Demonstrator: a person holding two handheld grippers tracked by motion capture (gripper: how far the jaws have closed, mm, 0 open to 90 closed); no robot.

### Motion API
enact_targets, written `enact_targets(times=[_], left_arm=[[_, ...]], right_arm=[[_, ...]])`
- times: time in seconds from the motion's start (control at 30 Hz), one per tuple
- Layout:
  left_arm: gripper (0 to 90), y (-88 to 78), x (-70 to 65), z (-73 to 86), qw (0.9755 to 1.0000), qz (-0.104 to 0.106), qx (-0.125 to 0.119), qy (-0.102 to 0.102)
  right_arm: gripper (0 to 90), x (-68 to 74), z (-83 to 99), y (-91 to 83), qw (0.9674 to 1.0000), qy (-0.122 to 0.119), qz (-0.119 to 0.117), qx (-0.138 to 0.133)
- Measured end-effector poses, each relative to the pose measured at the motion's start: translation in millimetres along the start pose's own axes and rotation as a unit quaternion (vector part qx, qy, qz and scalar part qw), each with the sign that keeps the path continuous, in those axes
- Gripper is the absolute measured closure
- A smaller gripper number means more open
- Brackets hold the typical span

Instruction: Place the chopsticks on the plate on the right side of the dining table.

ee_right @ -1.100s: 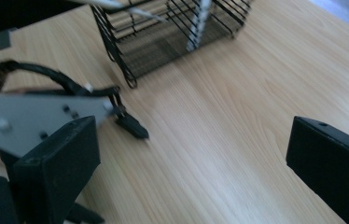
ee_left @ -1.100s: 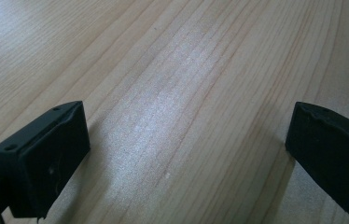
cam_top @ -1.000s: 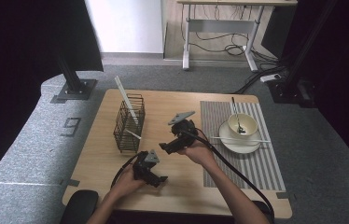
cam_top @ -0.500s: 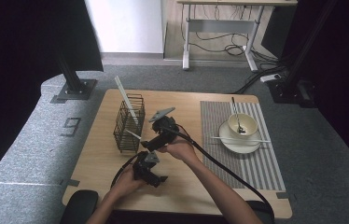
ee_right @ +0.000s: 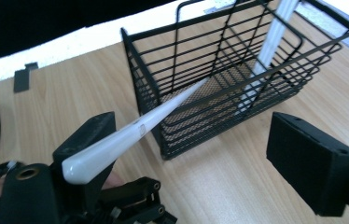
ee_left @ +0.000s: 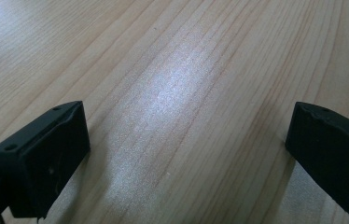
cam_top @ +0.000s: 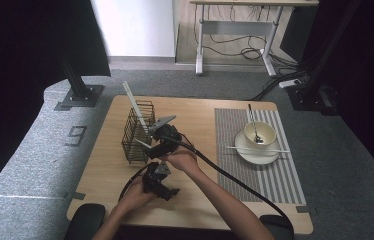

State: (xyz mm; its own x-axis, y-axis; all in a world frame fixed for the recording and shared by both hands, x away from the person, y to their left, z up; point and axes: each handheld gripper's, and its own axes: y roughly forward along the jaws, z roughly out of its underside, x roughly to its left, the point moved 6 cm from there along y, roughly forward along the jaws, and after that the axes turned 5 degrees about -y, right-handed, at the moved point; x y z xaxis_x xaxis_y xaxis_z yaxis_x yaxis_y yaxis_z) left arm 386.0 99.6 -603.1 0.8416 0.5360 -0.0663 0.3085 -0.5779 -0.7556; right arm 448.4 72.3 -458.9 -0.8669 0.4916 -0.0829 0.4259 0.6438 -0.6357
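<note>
Room's pretty dim around the edges, overhead light leaves a soft glare patch on the table (ee_left: 172, 93); close-ups look slightly fuzzy.

You sit at a light wooden table (cam_top: 205, 107) standing on grey carpet (cam_top: 35, 150). A striped grey mat (cam_top: 285, 175) covers its right part. Beyond it, a white wall panel (cam_top: 135, 25) catches bright light, and beside that a desk frame (cam_top: 235, 35) with pale metal legs stands on a wood floor with cables (cam_top: 245, 50) trailing beneath. Dark curtains (cam_top: 20, 50) hang on both sides. A black post on a base plate (cam_top: 77, 95) stands at your left, and another stand (cam_top: 315, 95) at your right.
</note>
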Motion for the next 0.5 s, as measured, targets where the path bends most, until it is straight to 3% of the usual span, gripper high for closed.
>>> enact_targets(times=[0.3,0.5], left_arm=[[0.0,0.4,0.1,-0.3,1.0000,0.001,-0.002,0.001],[0.0,0.6,-0.3,-0.4,1.0000,0.001,-0.003,-0.001]], right_arm=[[38.7,-17.9,-3.0,-6.3,0.9996,0.003,0.025,-0.010],[49.9,-23.7,-5.9,-6.3,0.9992,0.014,0.022,-0.030]])
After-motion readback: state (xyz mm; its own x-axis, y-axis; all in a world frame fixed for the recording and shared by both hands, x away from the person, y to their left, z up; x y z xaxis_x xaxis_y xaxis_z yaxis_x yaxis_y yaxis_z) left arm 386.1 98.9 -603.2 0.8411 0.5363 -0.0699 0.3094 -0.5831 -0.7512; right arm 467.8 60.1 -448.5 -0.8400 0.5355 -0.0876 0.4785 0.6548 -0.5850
